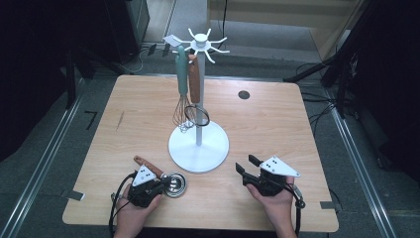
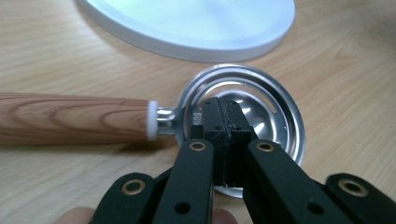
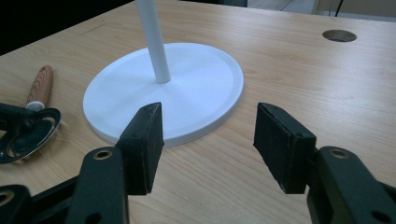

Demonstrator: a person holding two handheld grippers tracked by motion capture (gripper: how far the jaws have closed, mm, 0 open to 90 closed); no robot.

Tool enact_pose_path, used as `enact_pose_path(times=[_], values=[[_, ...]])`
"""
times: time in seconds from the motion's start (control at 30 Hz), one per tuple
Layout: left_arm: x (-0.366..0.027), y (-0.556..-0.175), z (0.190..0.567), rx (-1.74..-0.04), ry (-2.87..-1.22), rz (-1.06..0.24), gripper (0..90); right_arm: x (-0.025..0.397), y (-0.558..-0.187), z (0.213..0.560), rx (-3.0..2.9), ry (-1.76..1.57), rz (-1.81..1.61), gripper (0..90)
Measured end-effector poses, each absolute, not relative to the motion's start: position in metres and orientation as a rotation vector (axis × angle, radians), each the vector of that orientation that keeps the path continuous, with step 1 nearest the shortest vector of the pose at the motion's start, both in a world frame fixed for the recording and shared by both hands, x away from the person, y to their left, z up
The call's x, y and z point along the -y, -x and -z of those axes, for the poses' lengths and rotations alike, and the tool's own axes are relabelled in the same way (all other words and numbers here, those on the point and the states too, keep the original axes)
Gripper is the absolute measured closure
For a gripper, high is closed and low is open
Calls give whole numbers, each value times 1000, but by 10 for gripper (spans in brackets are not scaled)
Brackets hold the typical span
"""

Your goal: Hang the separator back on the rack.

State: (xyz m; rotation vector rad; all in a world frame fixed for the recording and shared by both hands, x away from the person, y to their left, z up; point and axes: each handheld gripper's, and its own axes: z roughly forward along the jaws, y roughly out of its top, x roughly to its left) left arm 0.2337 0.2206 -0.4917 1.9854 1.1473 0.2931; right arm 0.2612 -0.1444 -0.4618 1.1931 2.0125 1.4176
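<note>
Lying near the front edge of the table (image 1: 277, 119), left of its middle and just beside the white round base of the utensil stand (image 1: 198, 144), is a small metal strainer-like utensil with a wooden handle (image 2: 74, 116). Its shallow steel bowl (image 2: 275, 112) has slots cut in it, and the handle points toward the table's left edge and a little back.

The left gripper (image 2: 223, 126) has its jaws pressed together on the near part of the bowl's rim, close to where the metal neck meets the handle. The right gripper (image 3: 208, 140) rests near the front edge on the right side, jaws well apart and empty, facing the stand's base.

The utensil looks light and rigid. The polished steel rim is thin and probably slick, so a pinch there could let the piece swivel or slip, with the handle's weight pulling it down once lifted. The wooden handle would likely give the pads a surer, less slippery hold, nearer the balance point.

On the stand's pole hang a whisk with a teal handle (image 1: 182, 74) and another wooden-handled tool (image 1: 194, 77); several hooks at the top (image 1: 213, 47) are free. Whether the handle's end has a hanging hole cannot be told.
</note>
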Motion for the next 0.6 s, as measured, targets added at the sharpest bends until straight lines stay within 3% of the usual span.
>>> enact_pose_path(times=[0.6], values=[[-179,-219,491,-999,-2030,-229,891,122,-257,461,-2072,-1145,-1445,436]])
